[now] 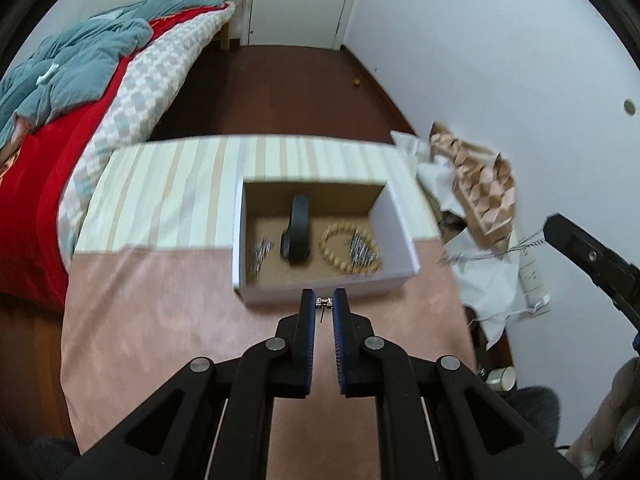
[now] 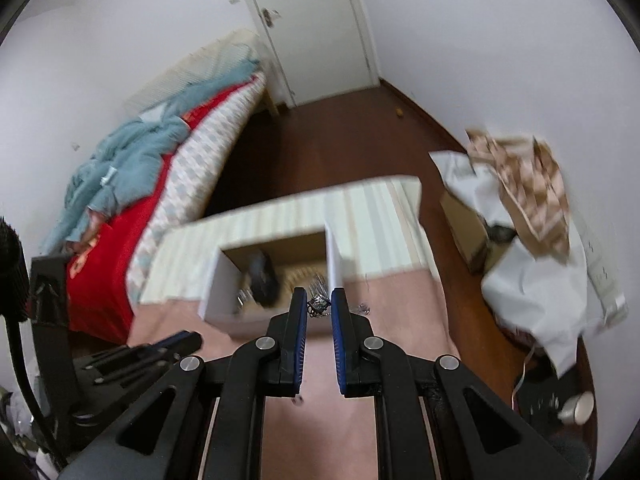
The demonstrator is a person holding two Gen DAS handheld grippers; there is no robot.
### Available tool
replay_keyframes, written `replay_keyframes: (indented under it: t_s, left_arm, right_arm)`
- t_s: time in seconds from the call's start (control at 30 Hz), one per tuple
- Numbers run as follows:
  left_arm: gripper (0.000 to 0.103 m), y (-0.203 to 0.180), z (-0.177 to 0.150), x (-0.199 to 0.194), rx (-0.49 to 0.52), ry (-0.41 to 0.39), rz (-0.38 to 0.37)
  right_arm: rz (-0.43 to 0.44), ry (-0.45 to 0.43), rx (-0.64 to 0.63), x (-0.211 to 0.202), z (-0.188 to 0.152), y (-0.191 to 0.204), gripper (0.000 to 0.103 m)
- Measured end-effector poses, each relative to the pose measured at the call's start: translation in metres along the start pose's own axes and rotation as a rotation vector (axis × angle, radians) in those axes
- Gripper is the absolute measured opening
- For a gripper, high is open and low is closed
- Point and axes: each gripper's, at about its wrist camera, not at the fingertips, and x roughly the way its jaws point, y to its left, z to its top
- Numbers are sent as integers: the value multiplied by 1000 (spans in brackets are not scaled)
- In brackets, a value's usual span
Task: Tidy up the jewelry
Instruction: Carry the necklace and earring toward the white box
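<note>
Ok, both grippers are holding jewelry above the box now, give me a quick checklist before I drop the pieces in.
1. Left gripper grip: shut on a small metal earring pinched at the fingertips. Ok.
2. Right gripper grip: shut on a tangled silver chain. Ok.
3. Box open and reachable: no lid on it, sits ahead of both grippers. Ok.
4. Free floor inside the box: black watch, beaded bracelet and silver pieces already there; bare cardboard shows near the left wall. Ok.
5. Chain hanging clear of the box wall: blurred. Cannot tell.
6. Nothing left on the pink cloth: a small silver item lies right of the box. Not ok.
</note>
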Motion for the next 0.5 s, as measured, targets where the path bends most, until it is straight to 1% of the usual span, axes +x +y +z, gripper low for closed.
replay_keyframes:
  t_s: [0.13,0.23,0.37,0.5]
  left_arm:
    - [6,6,29,-1,5,-16,-4]
    - [6,14,48,8,-3,-6,-4]
    - [6,24,64,32,-3,34,14]
    - [6,33,72,60,-7,97,3]
  right_arm:
    - [14,-35,-44,4,39,18,13]
    - [24,-12,-59,22,58,28,13]
    - [20,45,-70,59,70,35,13]
    - [2,115,-70,104,74,34,13]
